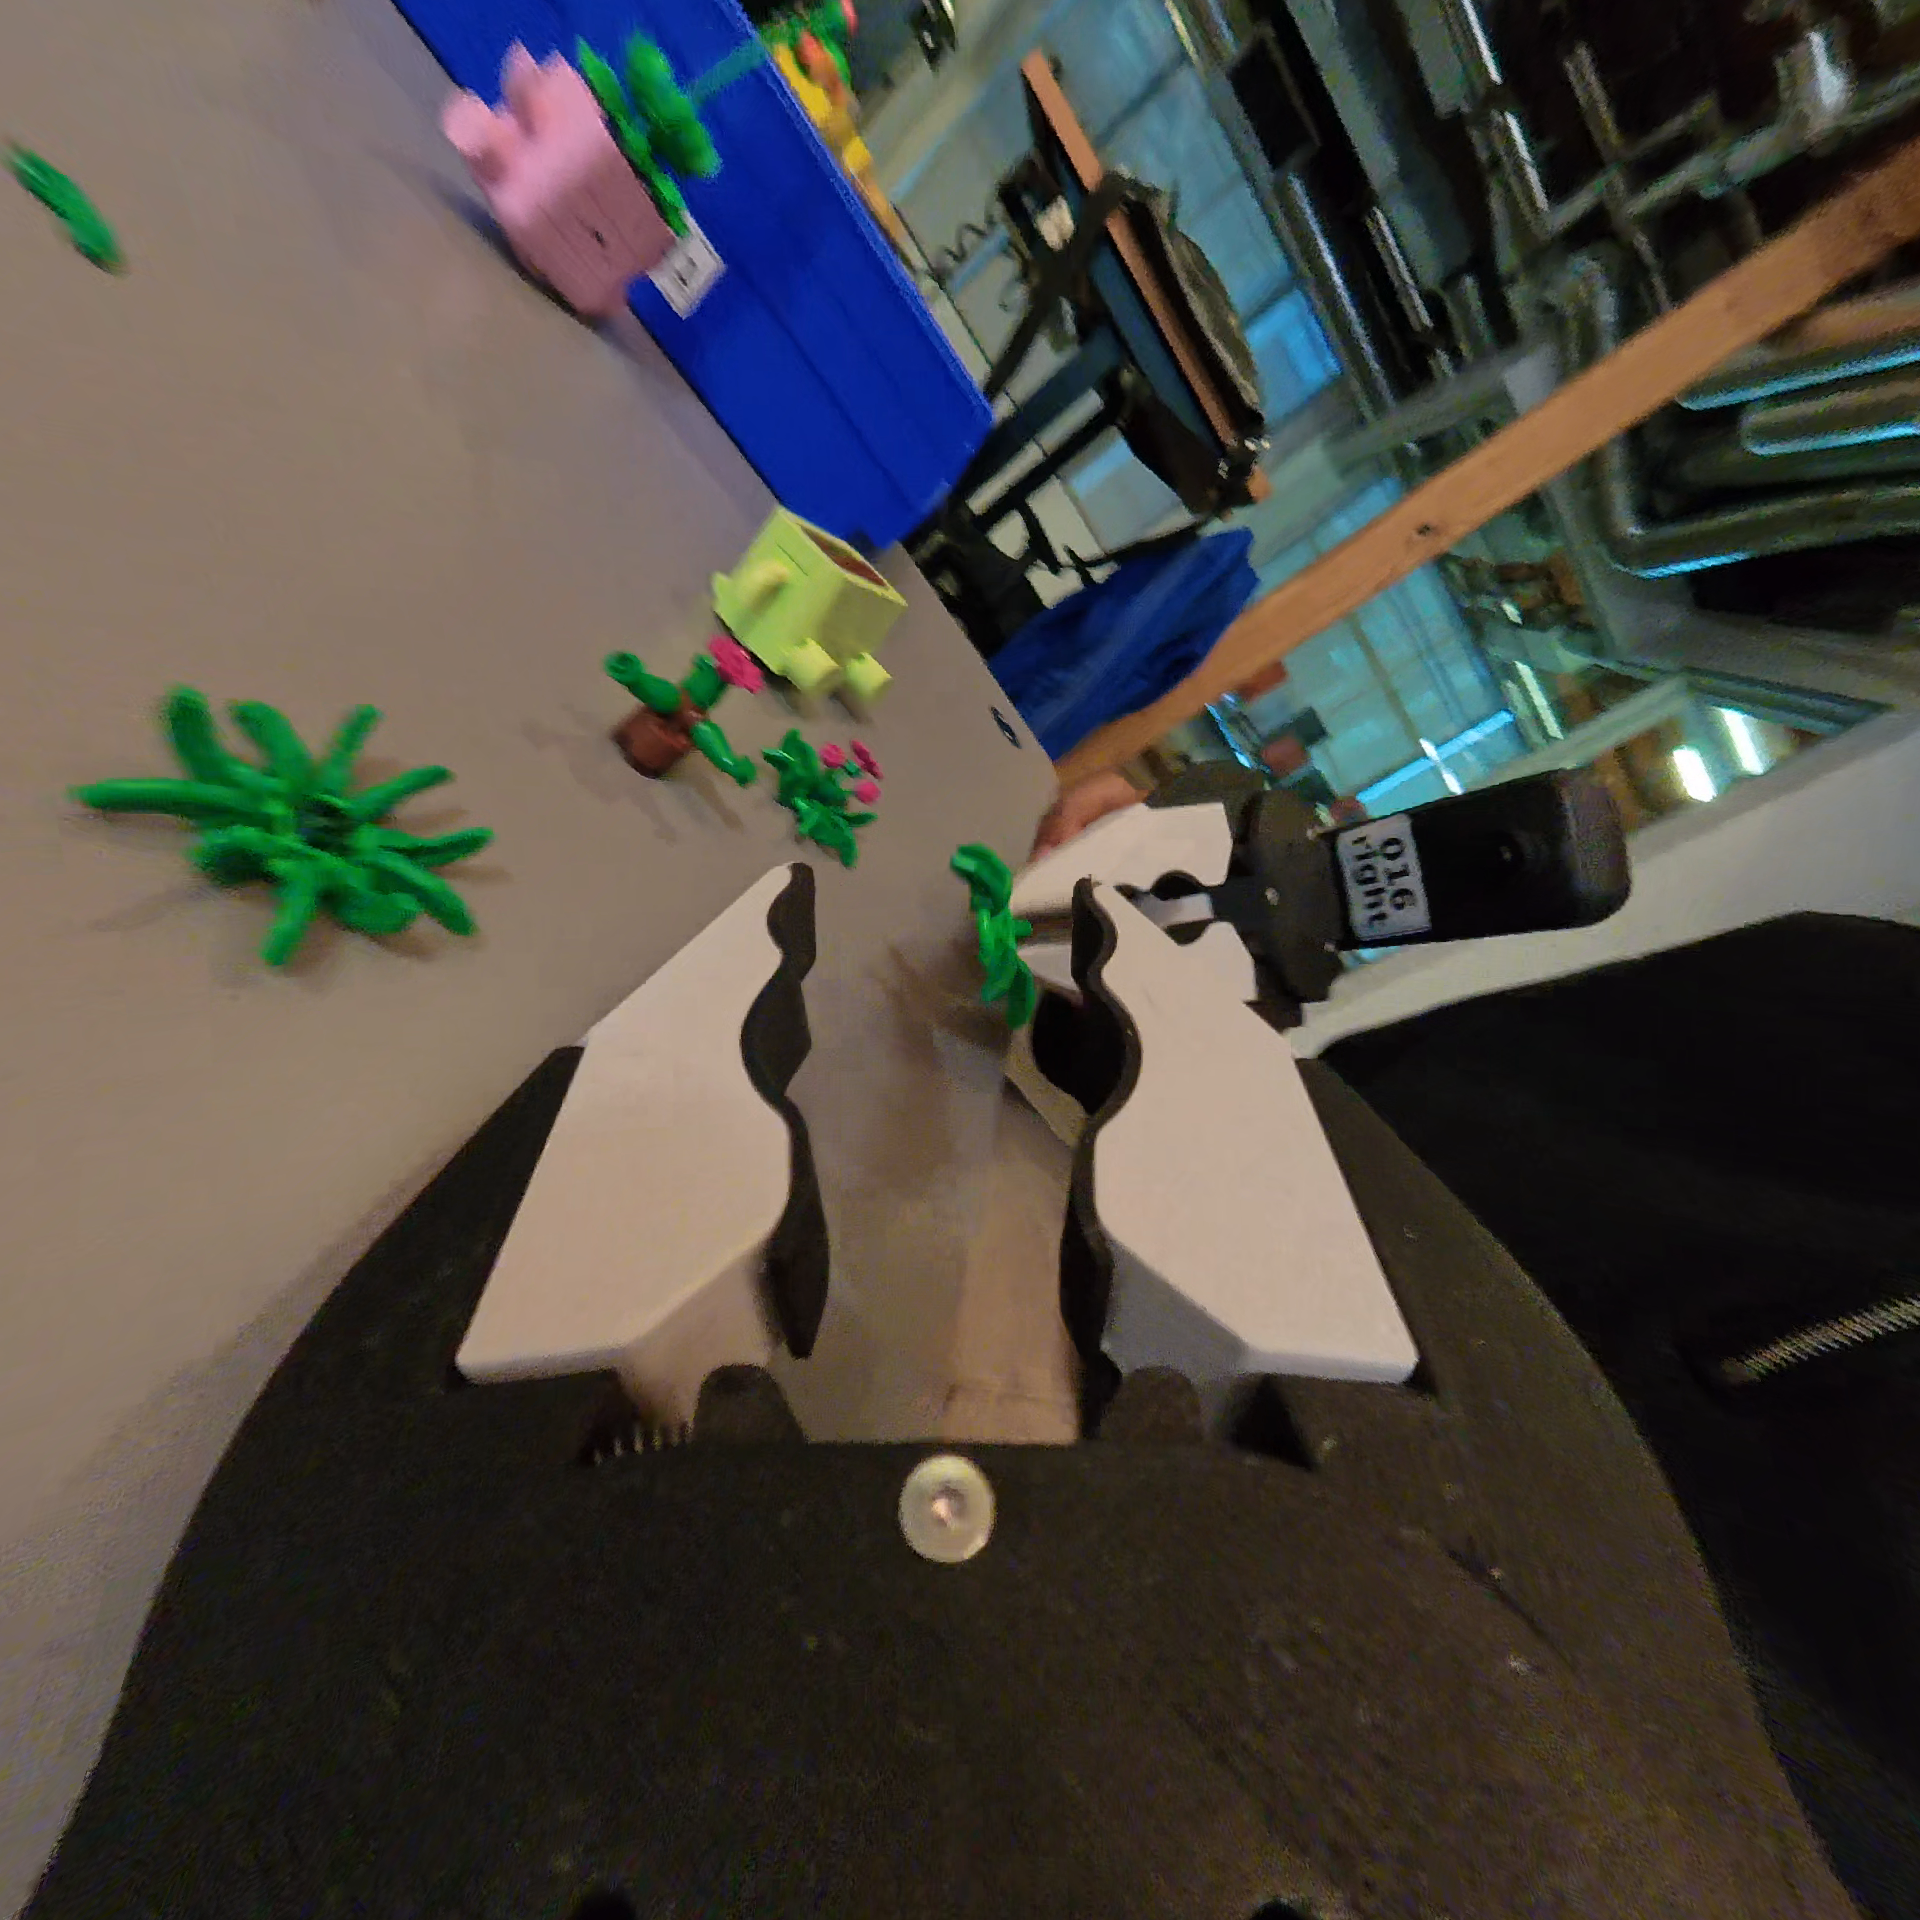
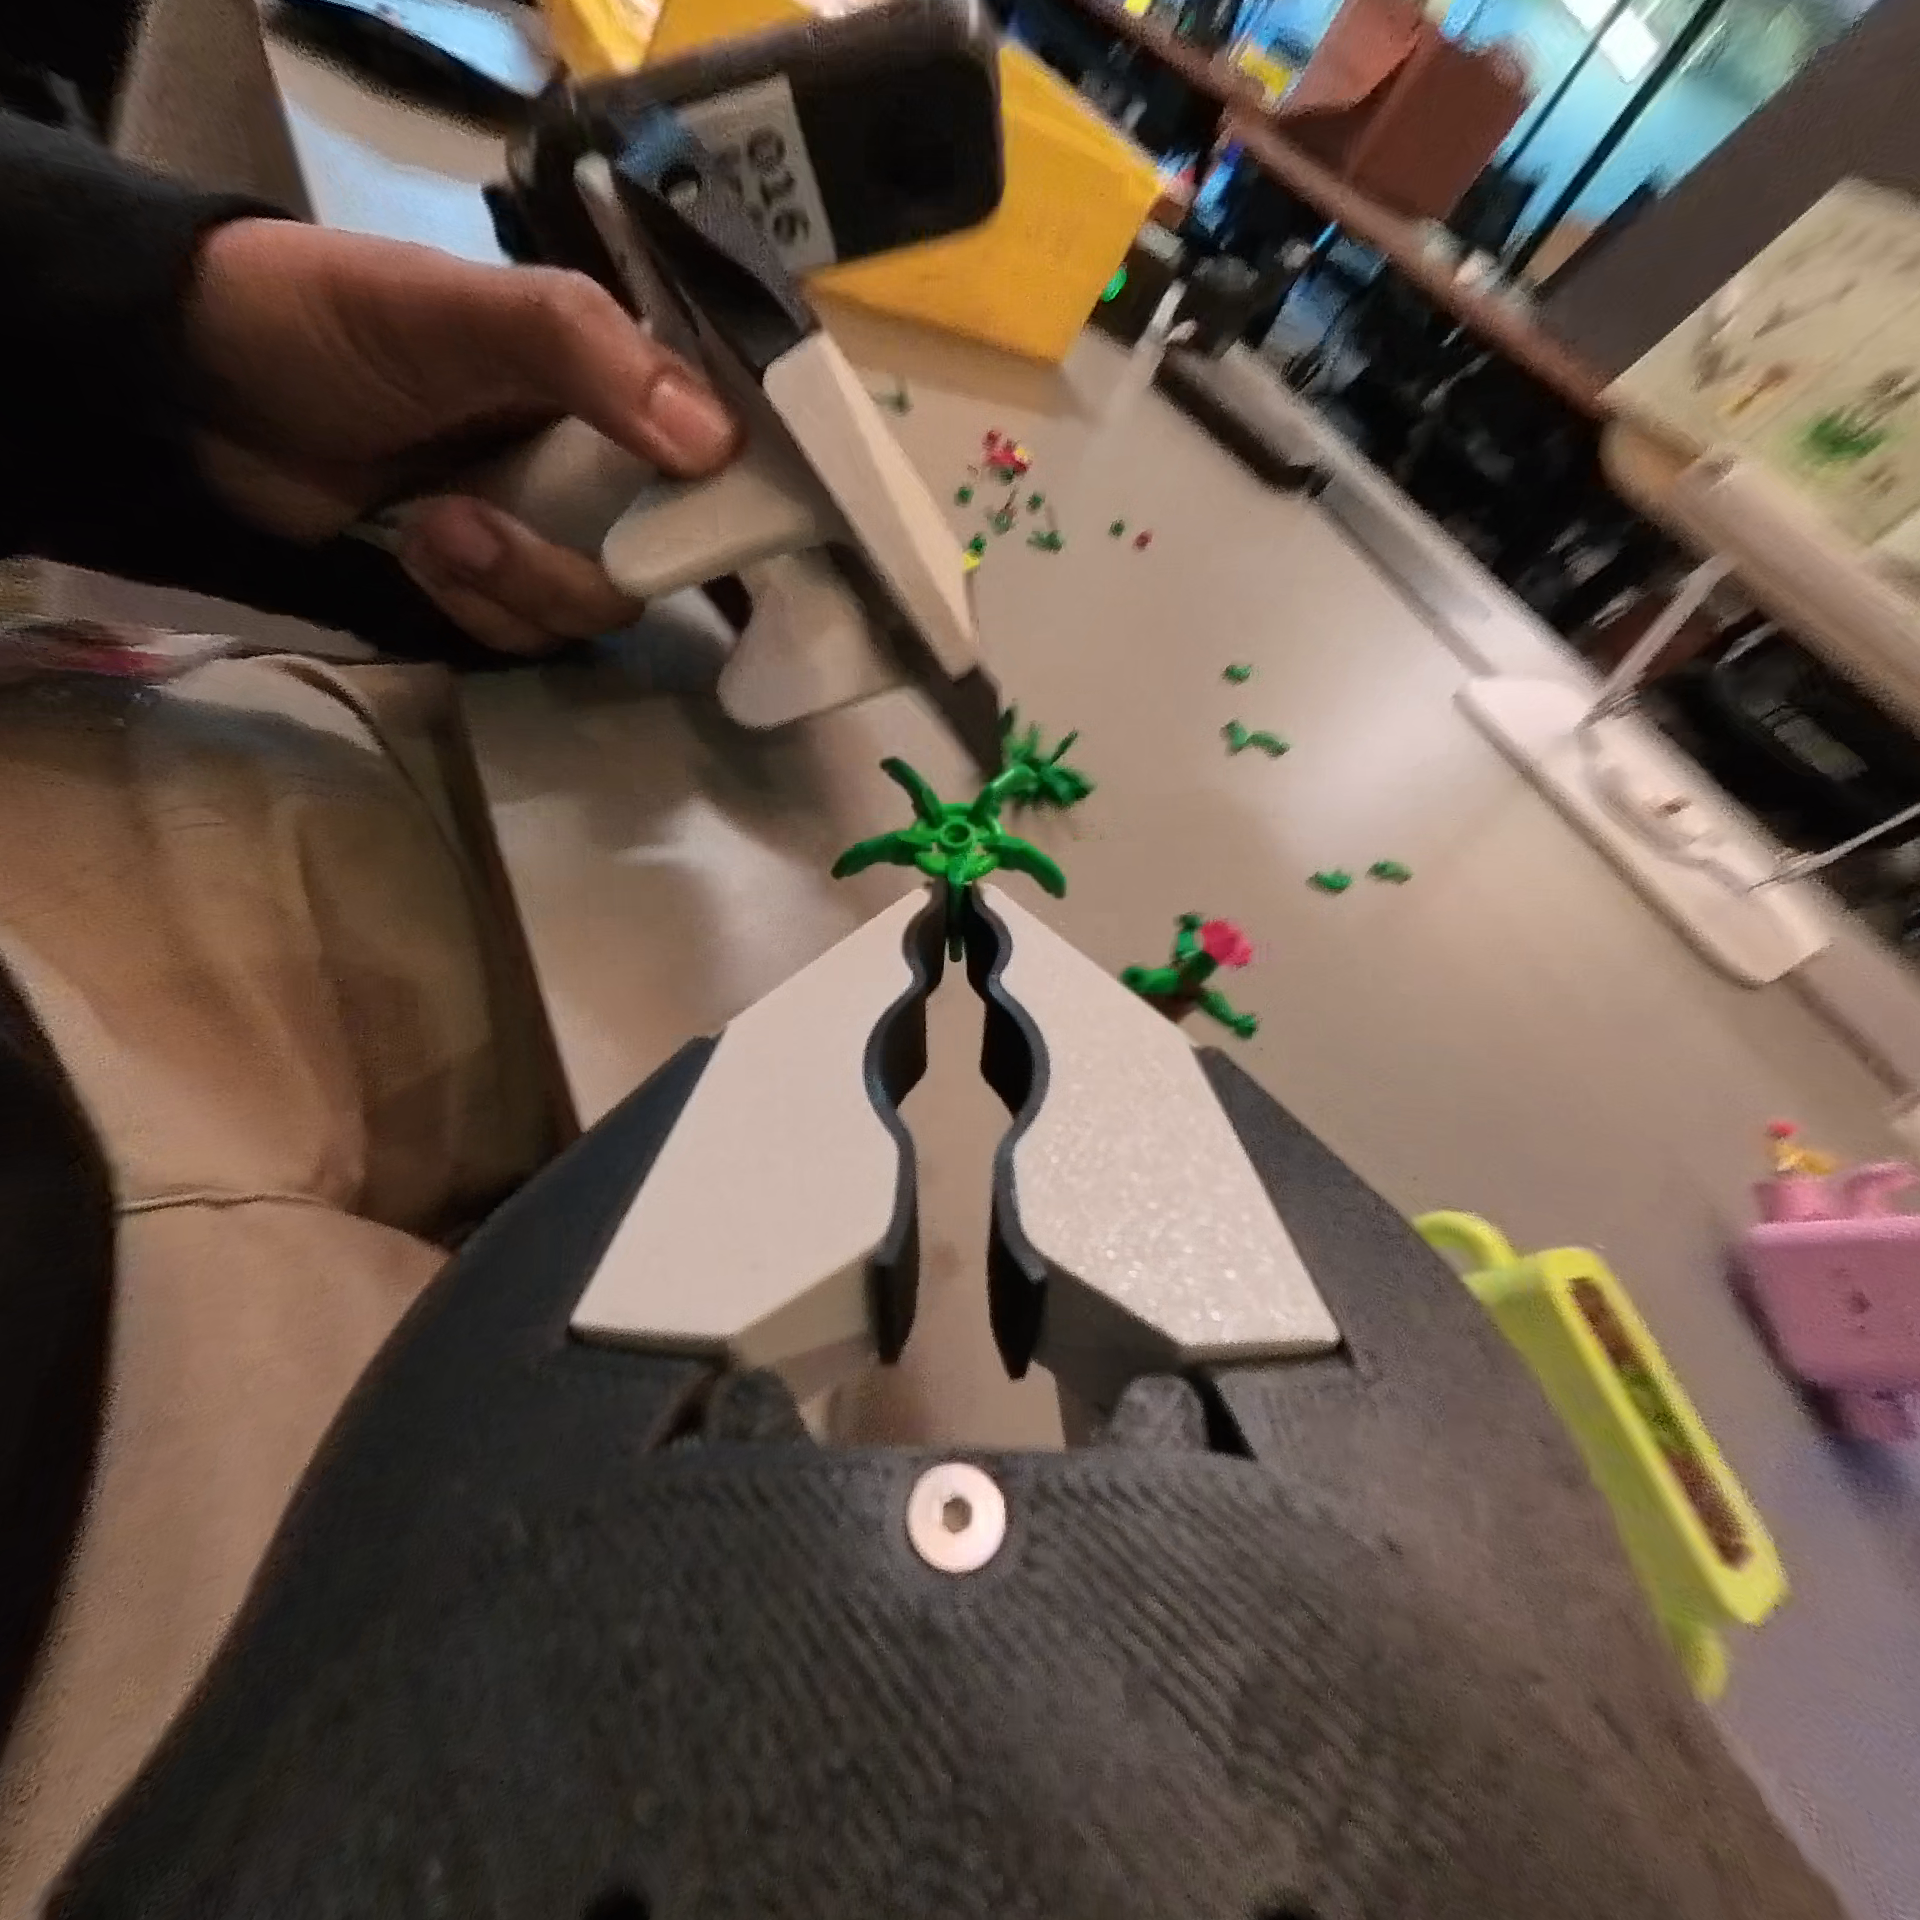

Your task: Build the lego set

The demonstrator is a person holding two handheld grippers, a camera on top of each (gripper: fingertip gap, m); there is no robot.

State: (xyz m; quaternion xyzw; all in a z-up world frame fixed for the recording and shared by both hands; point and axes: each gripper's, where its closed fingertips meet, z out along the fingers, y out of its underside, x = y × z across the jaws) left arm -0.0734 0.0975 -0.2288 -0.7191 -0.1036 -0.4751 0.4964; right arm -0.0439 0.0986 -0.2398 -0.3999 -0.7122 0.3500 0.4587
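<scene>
My right gripper (image 2: pixel 956 914) is shut on the stem of a small green leaf piece (image 2: pixel 951 836) and holds it above the grey table (image 2: pixel 1351 1039). In the left wrist view that leaf piece (image 1: pixel 992 935) hangs at the right gripper's tips (image 1: pixel 1039 906), just right of my left gripper (image 1: pixel 935 894). The left gripper is open and empty, and only bare table shows between its fingers. A large green leafy plant (image 1: pixel 291 821) lies on the table to its left and also shows in the right wrist view (image 2: pixel 1039 774).
A brown pot with a cactus and pink flower (image 1: pixel 681 717), a flowered green sprig (image 1: pixel 826 790), a lime green planter (image 1: pixel 805 608) and a pink planter (image 1: pixel 561 197) stand on the table. A blue bin (image 1: pixel 810 312) is behind. Loose green pieces (image 2: pixel 1252 740) lie scattered. A yellow bin (image 2: pixel 997 229) stands far off. Only a small space, under 4 cm, lies between the two pairs of fingers. The large green leafy plant (image 1: pixel 291 821) is about 8 cm from my left fingertips. It turns up in the right wrist view (image 2: pixel 1031 762) as well.
</scene>
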